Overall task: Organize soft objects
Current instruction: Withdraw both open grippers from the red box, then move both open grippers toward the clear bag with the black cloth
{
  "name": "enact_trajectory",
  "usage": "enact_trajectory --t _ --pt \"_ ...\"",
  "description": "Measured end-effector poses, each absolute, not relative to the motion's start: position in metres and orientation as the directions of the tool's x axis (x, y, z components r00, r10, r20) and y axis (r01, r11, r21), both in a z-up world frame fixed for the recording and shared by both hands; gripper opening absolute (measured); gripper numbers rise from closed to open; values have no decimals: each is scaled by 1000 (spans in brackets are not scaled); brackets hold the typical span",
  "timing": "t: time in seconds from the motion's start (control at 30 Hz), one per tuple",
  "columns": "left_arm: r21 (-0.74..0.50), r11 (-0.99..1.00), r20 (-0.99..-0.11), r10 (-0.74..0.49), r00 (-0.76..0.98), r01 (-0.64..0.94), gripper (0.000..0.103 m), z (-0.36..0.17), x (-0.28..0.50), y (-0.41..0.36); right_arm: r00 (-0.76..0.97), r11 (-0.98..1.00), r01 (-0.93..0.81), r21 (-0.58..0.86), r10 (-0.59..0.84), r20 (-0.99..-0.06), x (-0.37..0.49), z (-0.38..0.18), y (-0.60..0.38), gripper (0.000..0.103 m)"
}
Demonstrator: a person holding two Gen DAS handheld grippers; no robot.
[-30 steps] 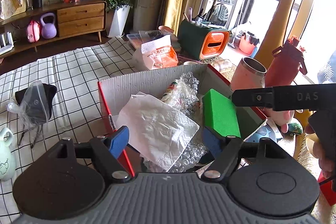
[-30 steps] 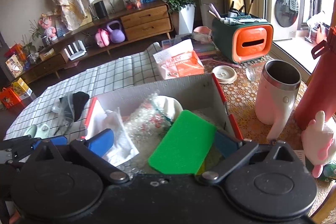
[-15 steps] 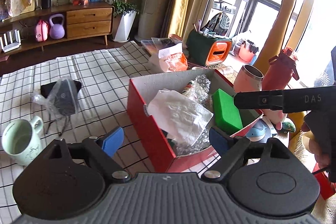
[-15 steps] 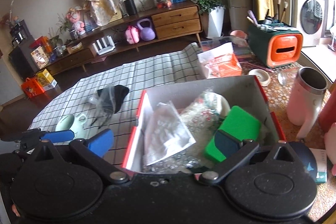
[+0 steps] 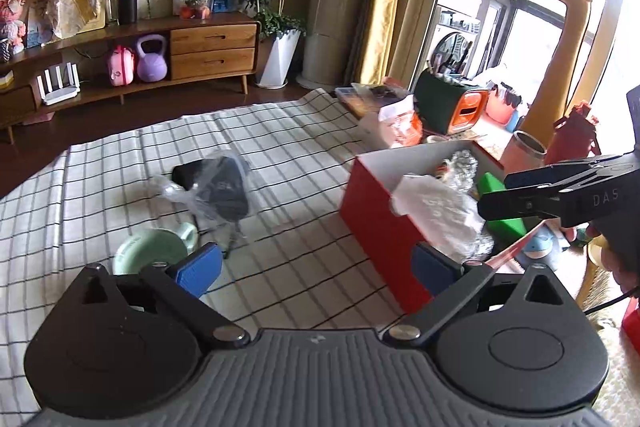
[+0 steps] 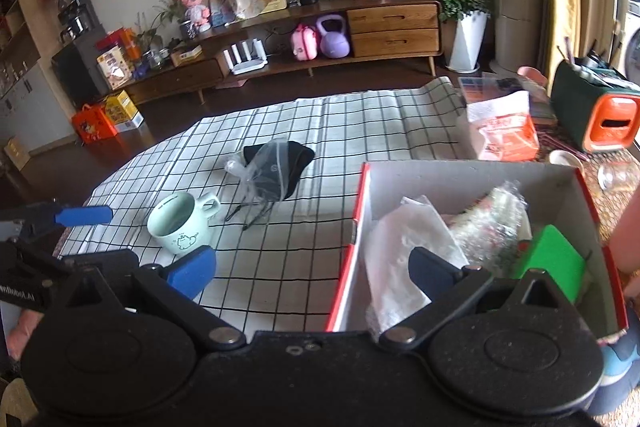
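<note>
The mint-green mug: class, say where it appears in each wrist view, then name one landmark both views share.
Left wrist view: the mint-green mug sits lower left on the checked cloth, partly hidden behind the blue pad of the left tongs.
Right wrist view: the mug stands left of centre, whole and upright, handle to the right.
Shared landmark: the bagged black item lying just beyond the mug.

Both tongs have pulled back from the red cardboard box (image 5: pixel 376 227). A second ago the left tongs (image 5: pixel 316 269) hung right over its white crinkly paper (image 5: pixel 432 207); now they are over the checked cloth, and their jaws are opening with nothing between them. The right tongs (image 6: pixel 312 273) slid left too. The pale green mug (image 6: pixel 180 223) now shows.
</note>
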State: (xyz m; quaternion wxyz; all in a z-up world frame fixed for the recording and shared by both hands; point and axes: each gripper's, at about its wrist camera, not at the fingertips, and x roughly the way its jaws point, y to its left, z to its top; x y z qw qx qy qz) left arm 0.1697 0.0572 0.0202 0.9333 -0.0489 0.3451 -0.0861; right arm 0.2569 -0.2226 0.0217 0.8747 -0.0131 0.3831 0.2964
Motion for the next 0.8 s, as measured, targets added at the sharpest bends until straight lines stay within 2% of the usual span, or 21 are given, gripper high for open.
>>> enact_trajectory --t 0.17,0.5,0.8 --pt "-94 988 -669 -153 727 122 102 23 184 85 511 810 -554 192 512 -690 268 22 -195 103" --pt "4 997 -678 -53 733 75 102 28 228 140 478 794 -578 189 517 -710 311 16 -146 102" --pt "-28 1000 -730 -24 683 5 102 10 286 193 480 807 -563 178 495 -724 367 9 -107 102"
